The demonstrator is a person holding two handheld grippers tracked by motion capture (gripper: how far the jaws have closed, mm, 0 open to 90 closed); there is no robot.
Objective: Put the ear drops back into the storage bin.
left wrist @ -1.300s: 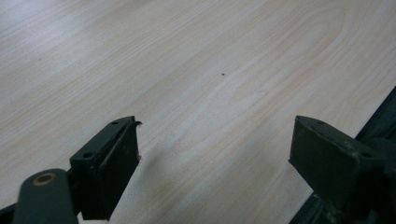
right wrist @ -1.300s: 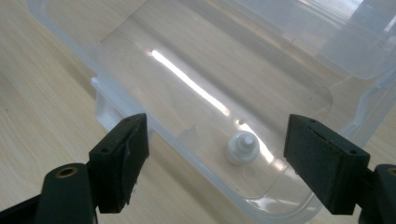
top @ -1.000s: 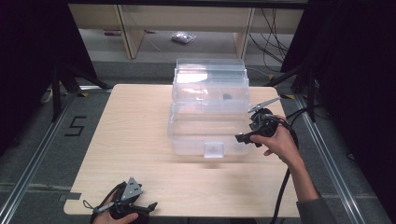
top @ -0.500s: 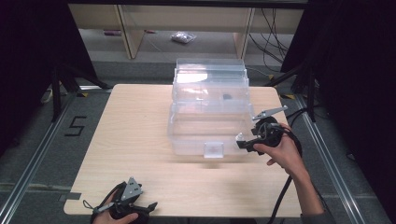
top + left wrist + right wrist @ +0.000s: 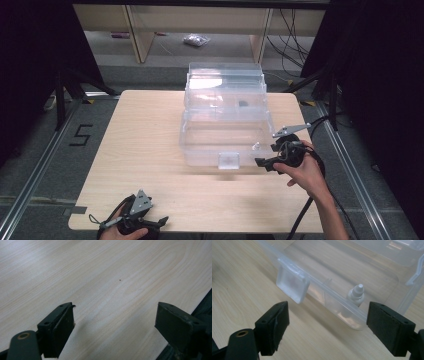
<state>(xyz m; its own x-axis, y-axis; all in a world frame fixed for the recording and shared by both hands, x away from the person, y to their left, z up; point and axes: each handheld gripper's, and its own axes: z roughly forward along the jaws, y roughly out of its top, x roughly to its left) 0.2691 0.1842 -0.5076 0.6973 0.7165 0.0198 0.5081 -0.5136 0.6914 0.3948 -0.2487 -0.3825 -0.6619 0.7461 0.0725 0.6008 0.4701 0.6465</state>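
The left gripper point(image 5: 150, 223) rests at the desk's point(image 5: 145, 145) near left corner, its jaws wide apart over bare wood. The clear box point(image 5: 225, 120) stands mid-desk, lid up, with a small white bottle point(image 5: 356, 294) inside its front right corner. Just right of the box, the right gripper point(image 5: 263, 162) has been opening, nothing between its jaws.

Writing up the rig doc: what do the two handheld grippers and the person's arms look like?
Both are black: the left gripper and right gripper each carry a grey three-cornered plate on top and two flat black block jaws with small screw holes. A black cable trails from the right gripper along the forearm; a thin cord loops off the left gripper. No sleeve on the forearm in the high view.
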